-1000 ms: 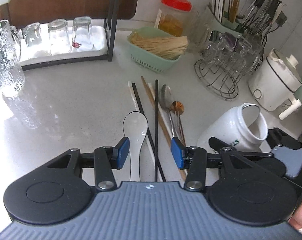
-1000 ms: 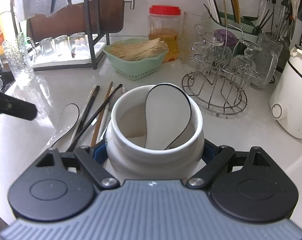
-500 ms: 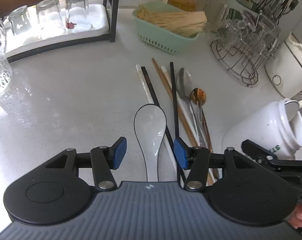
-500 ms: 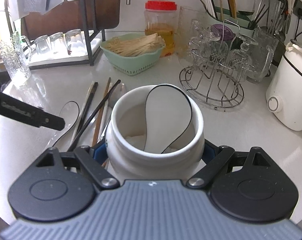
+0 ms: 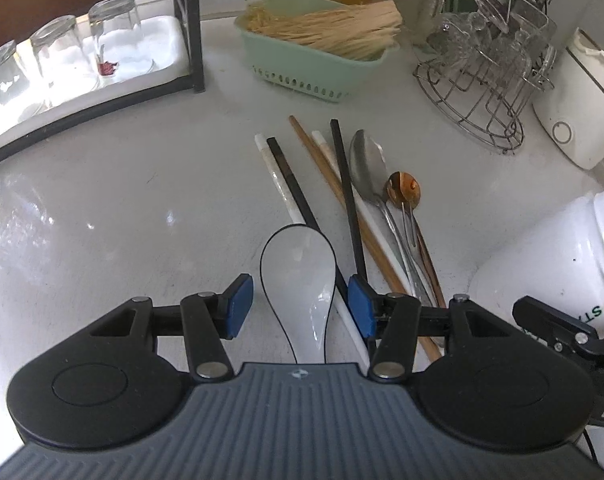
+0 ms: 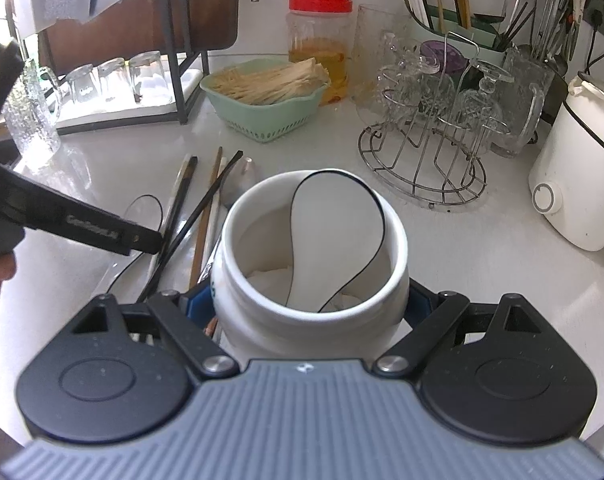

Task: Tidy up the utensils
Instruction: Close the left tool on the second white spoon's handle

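A white ceramic spoon [image 5: 297, 272] with a black rim lies on the grey counter [image 5: 141, 208]. My left gripper [image 5: 299, 308] is open and low over it. Its jaws have just been opening, and the spoon's neck lies between the blue pads [image 5: 239, 306], untouched. Right of the spoon lie several chopsticks [image 5: 344, 184], a metal spoon [image 5: 366, 164] and a small brown spoon [image 5: 404, 190]. My right gripper [image 6: 308, 304] is shut on a white jar [image 6: 261, 320], tilted, with another white spoon [image 6: 338, 224] inside. The jar [image 5: 562, 260] also shows in the left wrist view.
A green basket [image 5: 302, 60] of sticks stands behind the utensils, with a wire rack [image 5: 474, 92] of glasses to its right. A tray of upturned glasses [image 5: 81, 52] sits under a black shelf frame at the left. A white cooker [image 6: 578, 184] stands at the right.
My left gripper has come down and forward over the white spoon, whose neck now lies between its pads. The right gripper and the jar have stayed put.
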Demonstrator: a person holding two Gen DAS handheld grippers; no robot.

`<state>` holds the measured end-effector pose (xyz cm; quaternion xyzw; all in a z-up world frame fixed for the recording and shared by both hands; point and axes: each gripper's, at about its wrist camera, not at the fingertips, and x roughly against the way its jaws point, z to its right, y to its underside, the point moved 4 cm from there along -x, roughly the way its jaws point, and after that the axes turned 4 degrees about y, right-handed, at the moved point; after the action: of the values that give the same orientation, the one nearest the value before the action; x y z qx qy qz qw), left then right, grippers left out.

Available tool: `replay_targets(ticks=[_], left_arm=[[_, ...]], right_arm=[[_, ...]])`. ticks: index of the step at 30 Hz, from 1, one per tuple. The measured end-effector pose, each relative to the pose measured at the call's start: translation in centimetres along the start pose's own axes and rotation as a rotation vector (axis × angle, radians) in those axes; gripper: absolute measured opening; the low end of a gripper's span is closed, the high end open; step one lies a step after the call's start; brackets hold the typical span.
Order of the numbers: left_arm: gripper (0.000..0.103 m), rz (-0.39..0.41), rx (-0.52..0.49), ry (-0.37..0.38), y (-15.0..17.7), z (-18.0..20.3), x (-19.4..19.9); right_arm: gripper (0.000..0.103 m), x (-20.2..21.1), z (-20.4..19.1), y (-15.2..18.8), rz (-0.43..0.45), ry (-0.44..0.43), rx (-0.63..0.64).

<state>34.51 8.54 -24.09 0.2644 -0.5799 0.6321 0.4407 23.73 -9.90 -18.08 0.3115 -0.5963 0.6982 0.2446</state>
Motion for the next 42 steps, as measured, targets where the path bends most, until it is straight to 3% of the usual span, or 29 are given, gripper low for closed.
replay_targets(ticks=[14,25,42], left_arm=[[0.054,-0.01,-0.055,-0.027,-0.9,0.5,-0.8],[0.049,-0.014,-0.035,-0.019,-0.7,0.5,-0.9],[0.048,0.036,0.007,-0.023,-1.5,1.4,2.3]], right_arm=[[0.092,-0.1,-0.2,-0.1,-0.013,0.019,-0.019],[0.092,-0.2,-0.2,-0.3,-0.016,0.009,-0.007],[0.092,-0.9,-0.4,-1.0,0.006,-0.031,0.037]])
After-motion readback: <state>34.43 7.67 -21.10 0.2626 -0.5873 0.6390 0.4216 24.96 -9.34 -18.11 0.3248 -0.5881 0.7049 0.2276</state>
